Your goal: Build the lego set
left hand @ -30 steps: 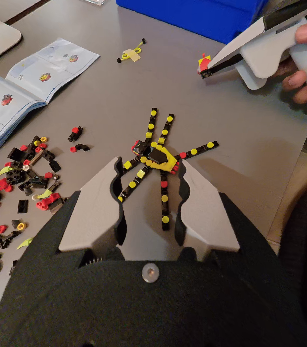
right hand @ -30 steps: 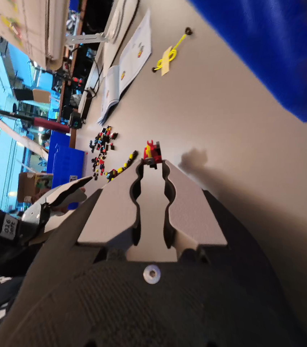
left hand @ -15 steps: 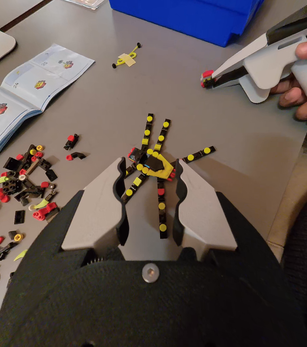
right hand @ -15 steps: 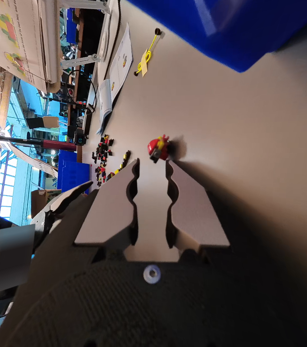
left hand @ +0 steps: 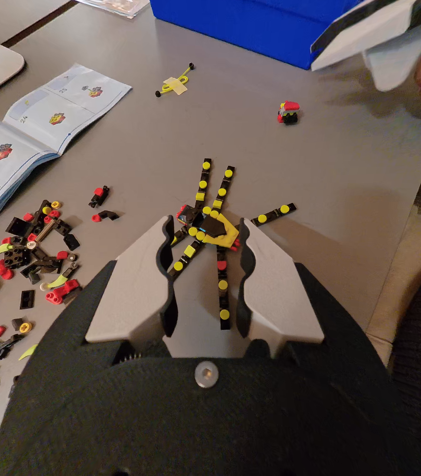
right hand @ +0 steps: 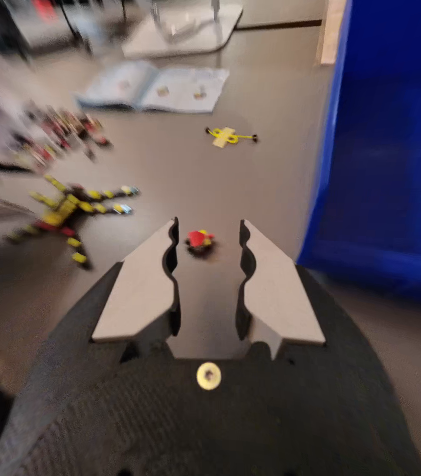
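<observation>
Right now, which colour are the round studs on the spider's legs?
Yellow, on black legs of the spider; the left wrist view shows it best.

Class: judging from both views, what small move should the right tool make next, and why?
Probably lower the right tool and close on the small red block. Its fingers are open and empty, the block lies loose on the table between them, apart from the spider model.

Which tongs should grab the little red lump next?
Probably the right tongs. They are open, and the little red lump sits on the table just past their tips. The left tongs are open over the spider model, farther away.
</observation>
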Motion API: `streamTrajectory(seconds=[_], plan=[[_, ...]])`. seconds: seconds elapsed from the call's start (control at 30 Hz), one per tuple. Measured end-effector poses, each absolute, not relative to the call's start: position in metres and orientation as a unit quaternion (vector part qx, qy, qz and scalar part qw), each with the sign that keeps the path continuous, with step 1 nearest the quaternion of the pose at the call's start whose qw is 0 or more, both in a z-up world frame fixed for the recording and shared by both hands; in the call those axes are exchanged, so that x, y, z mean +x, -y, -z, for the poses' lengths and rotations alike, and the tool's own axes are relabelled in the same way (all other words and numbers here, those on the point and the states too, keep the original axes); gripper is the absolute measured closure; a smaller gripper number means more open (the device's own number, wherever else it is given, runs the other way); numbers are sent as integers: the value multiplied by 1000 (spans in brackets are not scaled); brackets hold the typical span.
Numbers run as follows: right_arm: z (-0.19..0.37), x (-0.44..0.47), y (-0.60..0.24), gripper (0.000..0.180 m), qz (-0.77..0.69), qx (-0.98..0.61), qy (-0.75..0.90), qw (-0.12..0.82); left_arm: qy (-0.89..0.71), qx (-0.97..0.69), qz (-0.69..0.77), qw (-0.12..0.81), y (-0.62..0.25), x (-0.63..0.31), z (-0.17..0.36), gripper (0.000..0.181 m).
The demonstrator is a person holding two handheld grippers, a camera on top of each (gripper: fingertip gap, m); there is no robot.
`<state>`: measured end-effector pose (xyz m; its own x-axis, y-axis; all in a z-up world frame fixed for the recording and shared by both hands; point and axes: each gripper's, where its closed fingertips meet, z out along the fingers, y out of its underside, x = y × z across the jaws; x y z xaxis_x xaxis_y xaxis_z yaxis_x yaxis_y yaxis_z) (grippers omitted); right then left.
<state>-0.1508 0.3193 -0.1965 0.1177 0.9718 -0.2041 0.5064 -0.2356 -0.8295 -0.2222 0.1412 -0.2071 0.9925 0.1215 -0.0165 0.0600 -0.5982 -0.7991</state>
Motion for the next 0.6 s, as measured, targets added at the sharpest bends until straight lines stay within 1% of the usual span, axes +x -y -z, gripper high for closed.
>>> streamTrajectory(seconds=[0.03,0.1,0.13,0.2,0.27,0.33,0.4,0.5,0.6], plan=[[203,-151,-327,136,-332,-660,592,321,52,-892,-37,447,-141,-223,206,132],[214,-153,-326,155,-267,-595,682,332,56,-889,-42,452,-141,-227,203,132],[217,-154,-320,163,-253,-560,717,330,59,-888,-43,453,-140,-231,202,132],[221,-156,-310,170,-243,-515,755,325,75,-883,-54,460,-135,-245,197,133],[223,-156,-304,170,-247,-498,772,308,90,-875,-43,473,-128,-258,192,136],[224,-156,-308,170,-249,-499,772,303,94,-873,-25,479,-121,-264,190,147],[224,-157,-314,170,-252,-504,769,302,104,-873,-38,475,-115,-276,191,155],[228,-159,-323,168,-257,-520,759,295,120,-865,-37,486,-110,-286,189,173],[233,-161,-324,163,-284,-556,735,264,139,-861,0,489,-109,-287,192,177]])
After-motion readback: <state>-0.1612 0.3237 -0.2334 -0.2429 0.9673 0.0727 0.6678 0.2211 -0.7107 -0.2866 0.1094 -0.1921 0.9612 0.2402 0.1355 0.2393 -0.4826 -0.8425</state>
